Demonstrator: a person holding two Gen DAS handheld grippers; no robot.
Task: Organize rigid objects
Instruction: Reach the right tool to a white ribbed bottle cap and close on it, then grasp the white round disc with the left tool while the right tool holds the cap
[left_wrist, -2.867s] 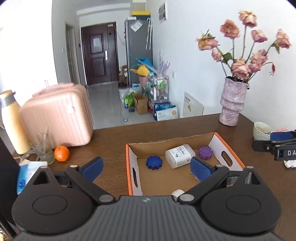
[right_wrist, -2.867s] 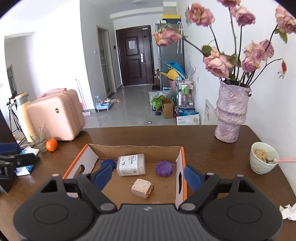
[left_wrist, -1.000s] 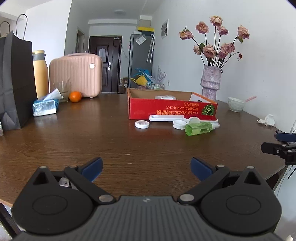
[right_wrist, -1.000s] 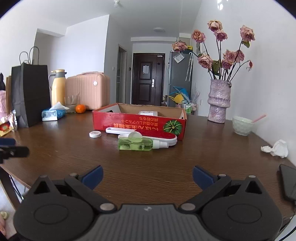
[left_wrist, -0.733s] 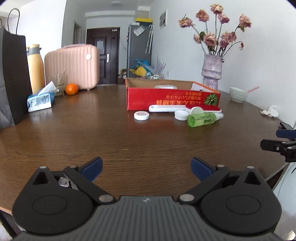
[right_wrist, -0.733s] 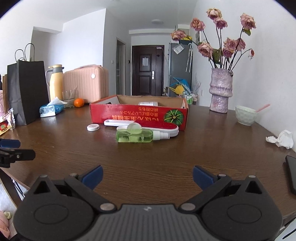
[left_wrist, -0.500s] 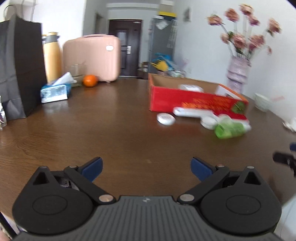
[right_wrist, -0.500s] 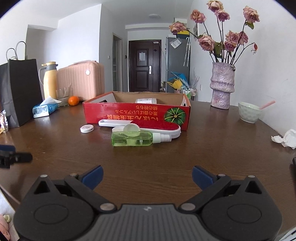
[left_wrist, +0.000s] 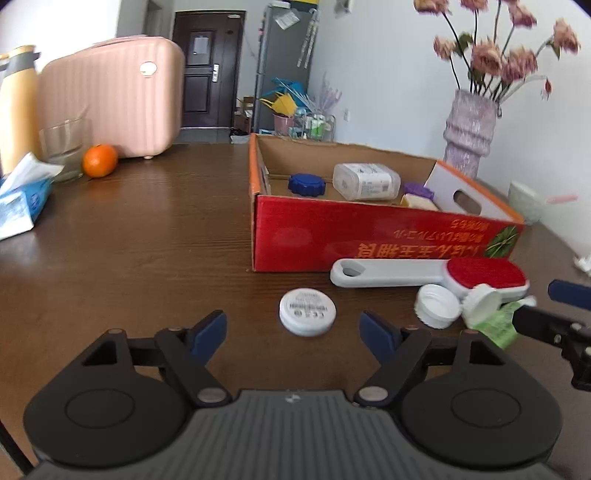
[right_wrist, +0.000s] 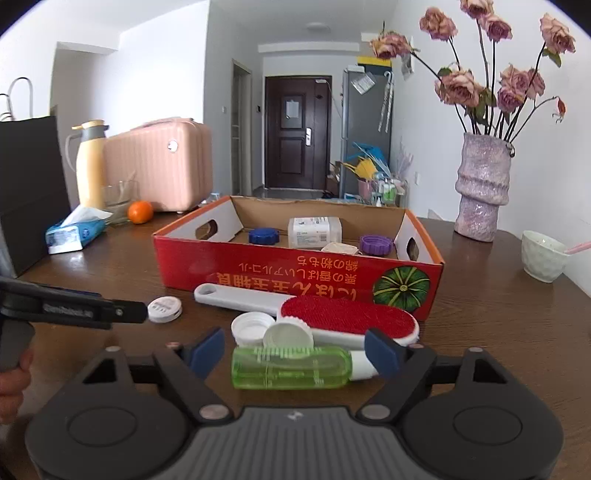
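Worktop (right_wrist: 498, 314): right gripper (right_wrist: 294, 349), spread around green spray bottle (right_wrist: 291, 367); it could roll, knocking caps (right_wrist: 271, 332) at 12 o'clock.

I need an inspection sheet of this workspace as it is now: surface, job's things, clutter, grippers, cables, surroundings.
Surface: dark brown wooden table.
Job's things: red cardboard box holding a blue ridged cap, a white plastic bottle and a purple ridged cap; outside it, a red-padded white brush, a green transparent spray bottle and a flat white round lid.
Clutter: orange fruit, blue tissue pack, white bowl.
Grippers: left gripper open around the lid; right gripper open around the spray bottle.
Cables: nothing seen.
Surroundings: pink suitcase, purple flower vase.
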